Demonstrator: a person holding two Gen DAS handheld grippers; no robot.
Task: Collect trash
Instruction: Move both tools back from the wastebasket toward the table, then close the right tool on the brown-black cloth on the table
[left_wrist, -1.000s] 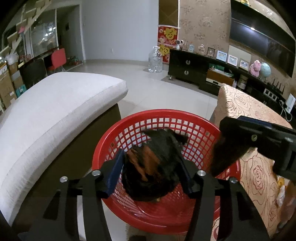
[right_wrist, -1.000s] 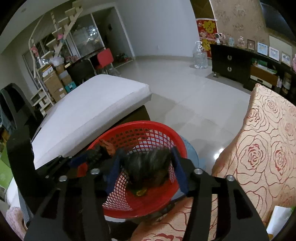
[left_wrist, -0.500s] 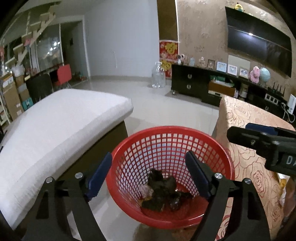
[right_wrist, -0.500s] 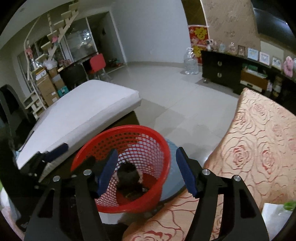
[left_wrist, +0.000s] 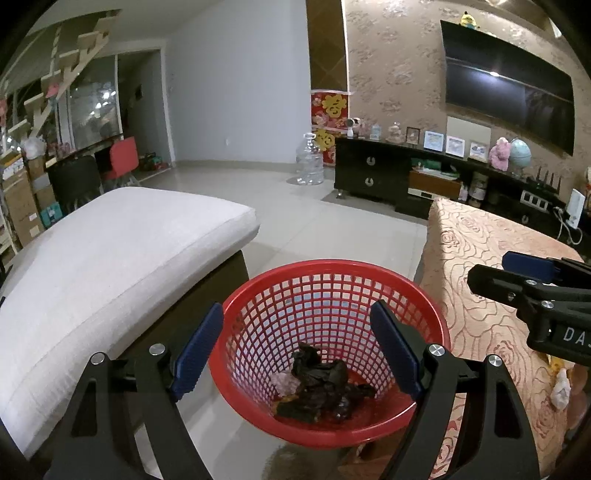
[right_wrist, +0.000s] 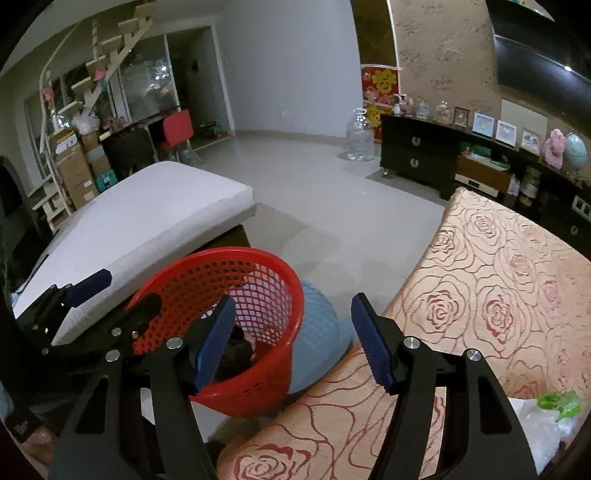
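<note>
A red mesh basket stands on the floor between a white sofa cushion and a rose-patterned table. Crumpled dark trash lies at its bottom, with a pale scrap beside it. My left gripper hangs above the basket's near rim, open and empty. My right gripper is also open and empty, above the gap between the basket and the table edge. In the left wrist view the right gripper shows at the right, over the tablecloth. In the right wrist view the left gripper shows at the basket's left rim.
The white cushion lies left of the basket, the rose tablecloth right of it. A light blue bin sits behind the basket. A plastic bag with something green lies on the table. Tiled floor, a water jug and a dark cabinet are beyond.
Both grippers held dark trash over the basket a second ago. They opened, the trash dropped to the basket's bottom, and both drew back and up.
</note>
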